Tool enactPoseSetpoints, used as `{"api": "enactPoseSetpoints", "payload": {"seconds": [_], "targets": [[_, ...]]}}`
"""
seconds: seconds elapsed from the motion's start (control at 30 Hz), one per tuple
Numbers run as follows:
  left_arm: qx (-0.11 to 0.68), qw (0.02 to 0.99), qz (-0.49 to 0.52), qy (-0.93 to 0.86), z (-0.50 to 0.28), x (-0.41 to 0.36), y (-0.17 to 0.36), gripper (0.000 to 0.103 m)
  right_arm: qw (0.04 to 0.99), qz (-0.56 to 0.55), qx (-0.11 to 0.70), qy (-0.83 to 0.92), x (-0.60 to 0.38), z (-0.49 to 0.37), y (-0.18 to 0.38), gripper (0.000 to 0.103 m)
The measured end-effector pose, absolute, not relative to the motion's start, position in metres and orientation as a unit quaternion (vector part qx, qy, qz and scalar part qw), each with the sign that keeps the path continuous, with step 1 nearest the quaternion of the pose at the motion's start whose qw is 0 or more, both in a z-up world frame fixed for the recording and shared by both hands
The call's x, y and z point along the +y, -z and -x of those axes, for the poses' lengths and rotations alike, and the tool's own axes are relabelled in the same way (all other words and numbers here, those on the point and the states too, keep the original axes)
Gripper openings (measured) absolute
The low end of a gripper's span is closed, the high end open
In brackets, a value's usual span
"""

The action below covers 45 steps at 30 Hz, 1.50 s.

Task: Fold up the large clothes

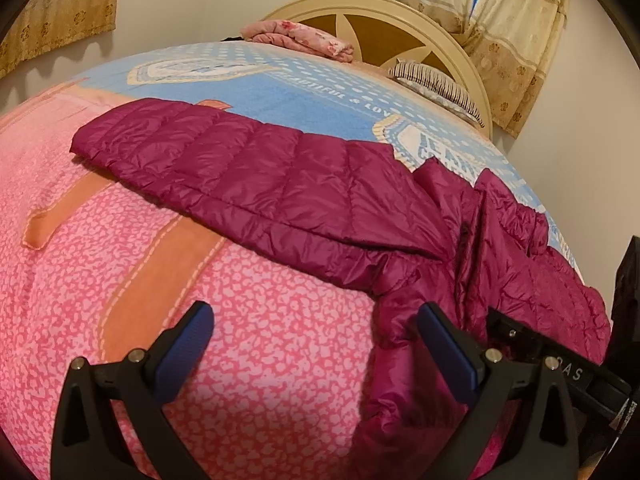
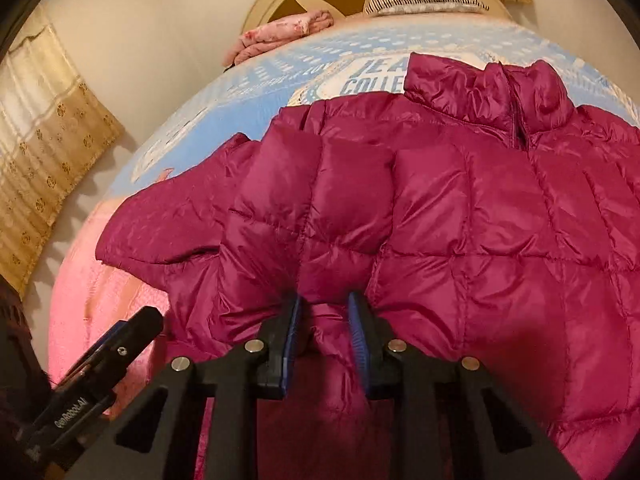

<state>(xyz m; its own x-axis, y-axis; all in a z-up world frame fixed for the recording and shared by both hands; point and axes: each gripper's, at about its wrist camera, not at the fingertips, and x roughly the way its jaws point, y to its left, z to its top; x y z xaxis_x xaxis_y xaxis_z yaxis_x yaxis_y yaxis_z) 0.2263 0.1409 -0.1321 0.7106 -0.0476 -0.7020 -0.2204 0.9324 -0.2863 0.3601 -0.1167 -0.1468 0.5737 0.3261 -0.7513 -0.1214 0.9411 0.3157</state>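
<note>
A magenta quilted puffer jacket (image 1: 280,184) lies spread on the bed, one sleeve stretched out to the left. In the right wrist view the jacket (image 2: 440,208) lies front up, its collar (image 2: 500,92) at the far end. My right gripper (image 2: 325,320) stands narrow at the jacket's near edge, beside the sleeve's root, and its blue pads (image 2: 295,322) pinch a puffed fold of the fabric. My left gripper (image 1: 316,332) hangs wide open over the pink sheet with nothing between its fingers. Its right finger (image 1: 444,344) is close to the jacket's edge.
The bed has a pink patterned sheet (image 1: 260,360) near me and a blue printed part (image 1: 280,88) farther off. A folded pink blanket (image 1: 304,38) and a striped pillow (image 1: 436,80) lie by the cream headboard (image 1: 380,12). Curtains (image 1: 512,20) hang behind.
</note>
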Motion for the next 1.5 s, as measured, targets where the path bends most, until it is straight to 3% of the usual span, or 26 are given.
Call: {"api": "enactPoseSetpoints", "payload": {"seconds": [0.1, 0.2, 0.37, 0.63, 0.87, 1.07, 1.17, 1.33, 1.5], "targets": [[0.384, 0.907, 0.166, -0.046, -0.228, 0.137, 0.132, 0.103, 0.873, -0.111, 0.455, -0.134, -0.118, -0.360, 0.138, 0.026], [0.394, 0.906, 0.152, -0.038, -0.230, 0.132, 0.132, 0.103, 0.902, -0.124, 0.391, -0.134, -0.146, -0.344, 0.100, 0.026], [0.416, 0.906, 0.078, -0.024, -0.237, 0.108, 0.117, 0.103, 0.935, -0.064, 0.349, 0.015, -0.226, -0.324, 0.064, 0.026], [0.399, 0.916, 0.038, -0.034, -0.275, 0.059, 0.093, 0.103, 0.898, -0.089, 0.409, 0.138, -0.328, -0.327, 0.116, 0.026], [0.447, 0.892, 0.030, -0.056, -0.297, 0.054, 0.138, 0.103, 0.896, -0.054, 0.416, 0.147, -0.321, -0.328, 0.137, 0.029], [0.425, 0.898, 0.103, -0.035, -0.281, 0.086, 0.119, 0.103, 0.905, -0.023, 0.393, 0.164, -0.312, -0.324, 0.136, 0.031], [0.393, 0.903, 0.161, -0.066, -0.264, 0.128, 0.105, 0.103, 0.912, -0.050, 0.380, 0.146, -0.318, -0.318, 0.133, 0.041], [0.341, 0.878, 0.269, -0.202, -0.245, 0.245, 0.098, 0.103, 0.922, -0.074, 0.360, 0.122, -0.320, -0.312, 0.129, 0.070], [0.379, 0.806, 0.349, -0.292, -0.263, 0.325, 0.127, 0.103, 0.920, -0.060, 0.369, 0.122, -0.315, -0.317, 0.131, 0.073]]}}
